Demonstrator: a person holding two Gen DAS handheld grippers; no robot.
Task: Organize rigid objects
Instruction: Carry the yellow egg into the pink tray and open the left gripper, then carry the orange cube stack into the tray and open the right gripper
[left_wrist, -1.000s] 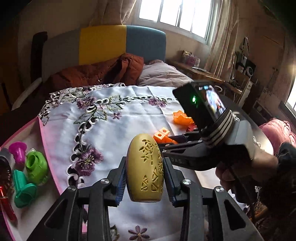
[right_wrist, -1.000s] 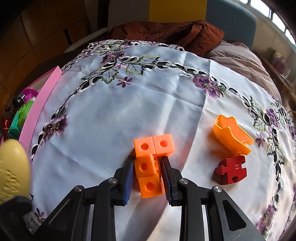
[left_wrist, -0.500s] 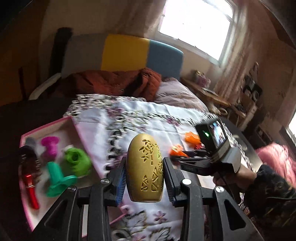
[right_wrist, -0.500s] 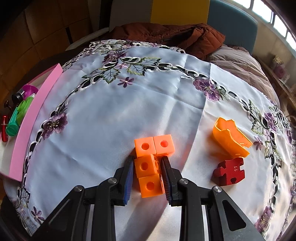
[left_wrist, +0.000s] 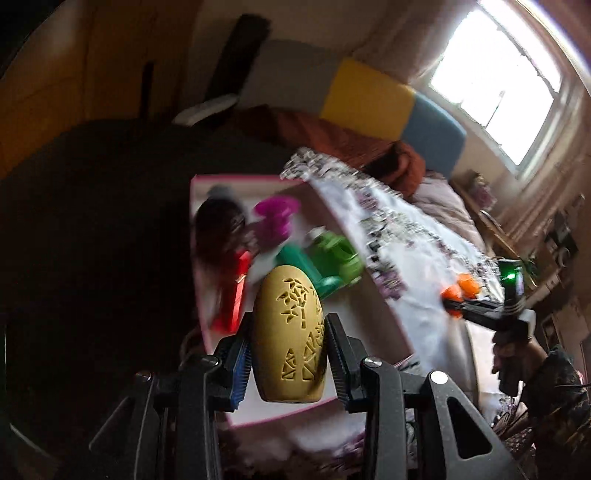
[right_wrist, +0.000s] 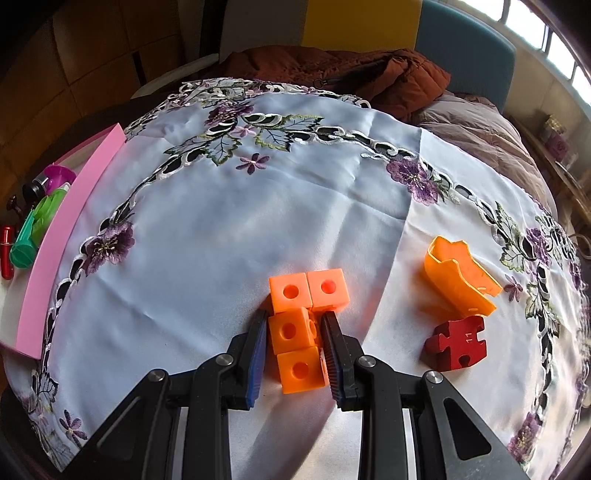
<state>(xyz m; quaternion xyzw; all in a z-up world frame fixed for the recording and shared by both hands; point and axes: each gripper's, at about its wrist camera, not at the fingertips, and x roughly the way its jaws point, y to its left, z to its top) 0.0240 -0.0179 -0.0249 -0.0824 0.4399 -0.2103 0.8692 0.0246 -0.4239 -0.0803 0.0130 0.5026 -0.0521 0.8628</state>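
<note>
At the far left, a shallow pink-rimmed tray (left_wrist: 207, 332) is holding a red tube (left_wrist: 231, 295), a magenta cup-shaped toy (left_wrist: 275, 221) and blurred green pieces (left_wrist: 332, 258). Over its near end, the left gripper (left_wrist: 288, 354) is pinching a mustard-yellow egg-shaped carved shell (left_wrist: 290, 336), upright between its pads. On the white embroidered tablecloth (right_wrist: 240, 240), the right gripper (right_wrist: 293, 347) is clamping a cluster of orange plastic cubes with holes (right_wrist: 299, 321). Further right are lying an orange plastic scoop-shaped piece (right_wrist: 458, 277) and, just beside it, a dark red jigsaw piece (right_wrist: 456, 341).
</note>
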